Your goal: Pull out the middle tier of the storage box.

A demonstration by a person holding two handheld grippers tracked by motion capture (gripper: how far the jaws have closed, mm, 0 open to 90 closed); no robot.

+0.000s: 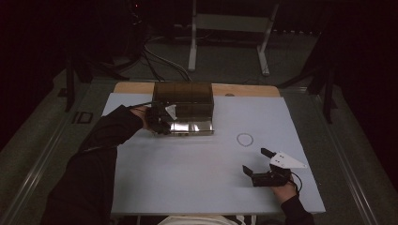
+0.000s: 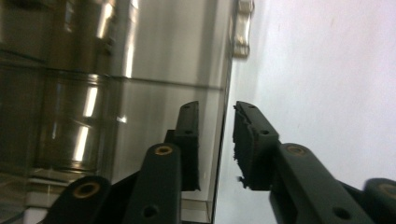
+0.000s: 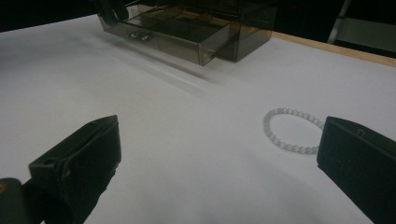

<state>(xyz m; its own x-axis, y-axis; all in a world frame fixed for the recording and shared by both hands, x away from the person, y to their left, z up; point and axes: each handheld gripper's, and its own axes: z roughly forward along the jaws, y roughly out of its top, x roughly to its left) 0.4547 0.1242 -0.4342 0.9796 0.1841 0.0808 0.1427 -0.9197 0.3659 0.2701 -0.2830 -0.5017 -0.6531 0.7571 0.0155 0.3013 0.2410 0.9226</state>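
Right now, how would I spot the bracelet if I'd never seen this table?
Start at the smoky clear drawer box at the far edge of the white table. Look nearer and right, toward the right gripper. The bracelet is a small ring of pale beads lying flat, alone.

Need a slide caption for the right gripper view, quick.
Open right gripper faces a white bead bracelet on the table; drawer pulled out behind.

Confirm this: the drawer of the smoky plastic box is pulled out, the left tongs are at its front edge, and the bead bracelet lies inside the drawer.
Not quite. The bead bracelet lies on the white table, apart from the box, near the right tongs; the right gripper view shows it. The drawer is out, with the left tongs at its front edge.
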